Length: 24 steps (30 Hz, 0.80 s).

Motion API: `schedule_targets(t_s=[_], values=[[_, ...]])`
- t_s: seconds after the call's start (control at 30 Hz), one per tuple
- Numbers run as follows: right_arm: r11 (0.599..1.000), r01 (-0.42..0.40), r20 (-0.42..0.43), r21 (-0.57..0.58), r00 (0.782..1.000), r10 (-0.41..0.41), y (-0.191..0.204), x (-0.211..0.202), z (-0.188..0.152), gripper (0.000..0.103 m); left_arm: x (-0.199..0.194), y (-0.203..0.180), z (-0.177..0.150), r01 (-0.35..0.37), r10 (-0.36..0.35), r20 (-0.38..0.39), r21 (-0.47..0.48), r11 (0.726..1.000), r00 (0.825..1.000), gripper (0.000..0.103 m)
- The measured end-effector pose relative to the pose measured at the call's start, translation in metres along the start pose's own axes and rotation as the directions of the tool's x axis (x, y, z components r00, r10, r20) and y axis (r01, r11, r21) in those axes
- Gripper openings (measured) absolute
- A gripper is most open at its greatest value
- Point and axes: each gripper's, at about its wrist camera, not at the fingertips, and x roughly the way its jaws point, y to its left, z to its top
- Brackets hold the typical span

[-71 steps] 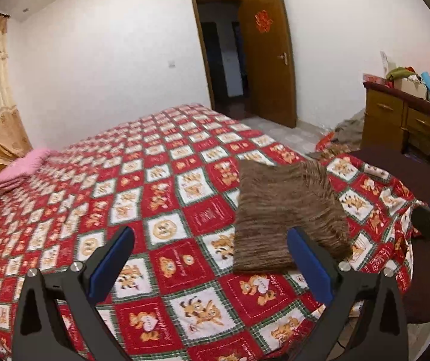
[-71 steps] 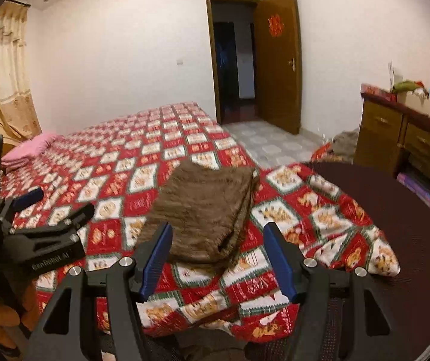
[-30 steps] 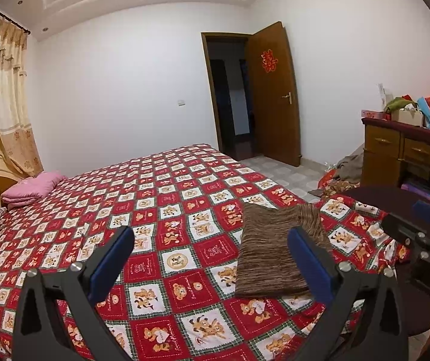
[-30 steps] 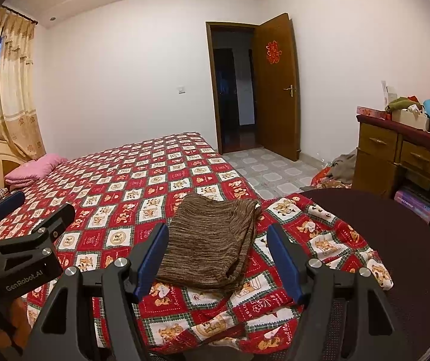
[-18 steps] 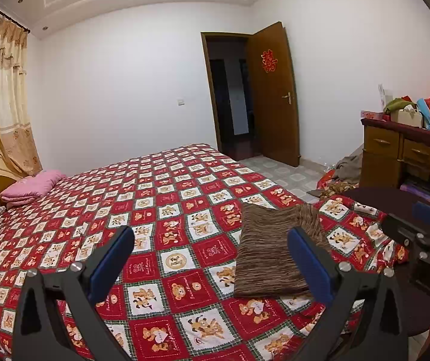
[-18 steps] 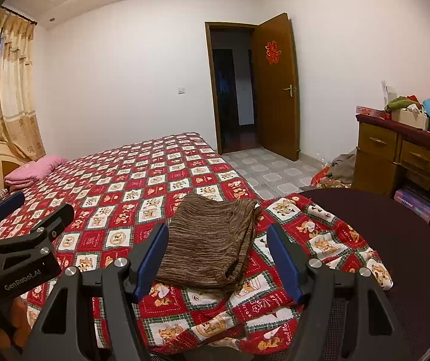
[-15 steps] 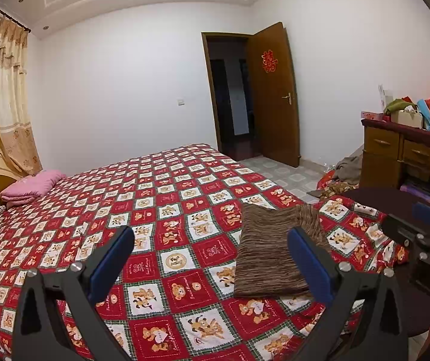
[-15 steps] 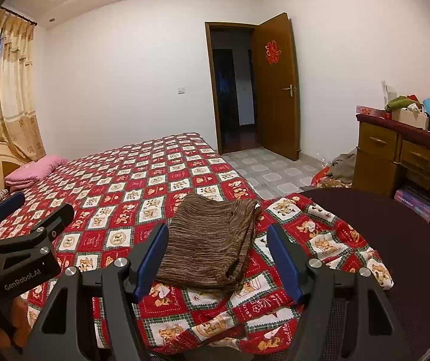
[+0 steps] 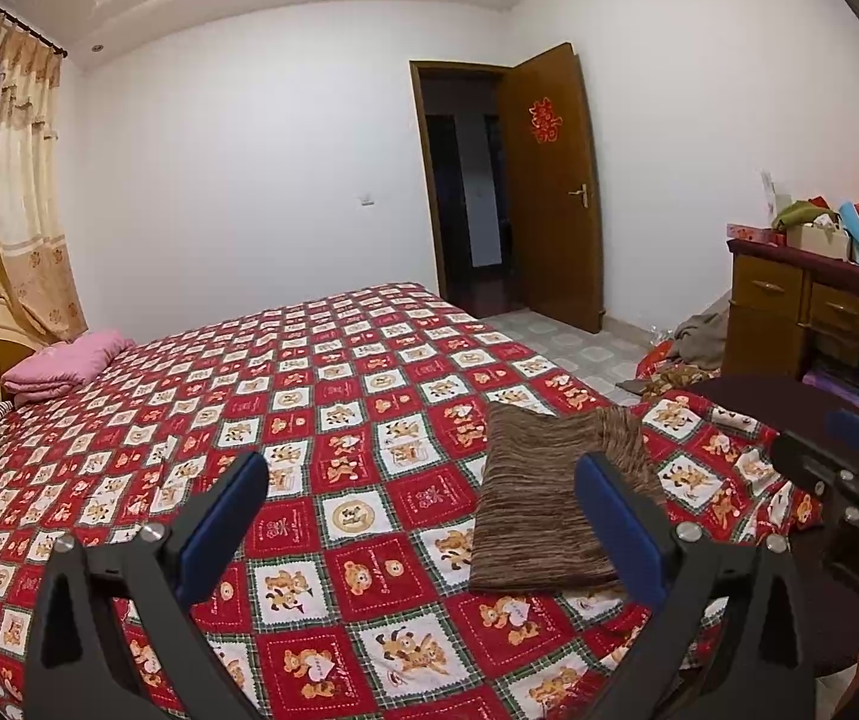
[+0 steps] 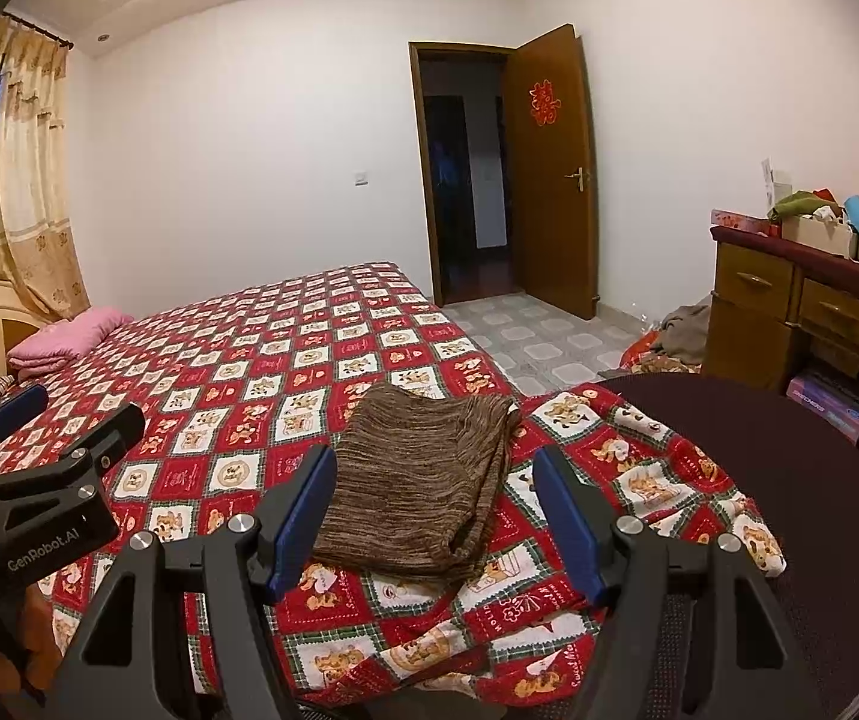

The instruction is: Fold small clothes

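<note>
A folded brown knit garment [image 9: 543, 498] [image 10: 423, 474] lies flat near the foot corner of the bed, on a red patchwork bedspread [image 9: 309, 420] [image 10: 237, 372] printed with bears. My left gripper [image 9: 423, 498] hangs open above the bedspread, to the left of the garment, with nothing between its blue pads. My right gripper [image 10: 435, 498] is open too, held short of the garment's near edge and not touching it. Each gripper shows at the side of the other's view: the right one [image 9: 849, 468], the left one [image 10: 39, 456].
A pink folded blanket [image 9: 63, 360] lies by the headboard at the far left. A dark round stool or table [image 10: 789, 480] stands at the bed's right corner. A wooden dresser [image 10: 801, 312] with clutter on top is at the right, clothes on the floor [image 10: 675, 336] beside it. An open door [image 10: 549, 168] is behind.
Since the earliest frames both grippers have pulled back and tipped up from the garment, so more of the room shows. Over the last second nothing has moved.
</note>
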Motion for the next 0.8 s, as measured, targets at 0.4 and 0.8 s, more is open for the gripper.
schedule_targets(t_s=[0.4,0.8], values=[[1.000,0.014,0.008,-0.017,1.000,-0.013,0.002,-0.001,-0.001,0.069,0.005,-0.013,-0.001,-0.056,0.056,0.003,0.027,0.998,0.998,0.103],[1.000,0.019,0.007,-0.022,1.000,-0.018,0.003,0.001,-0.002,0.069,0.008,-0.011,0.002,-0.048,0.048,-0.010,0.007,0.999,0.999,0.103]])
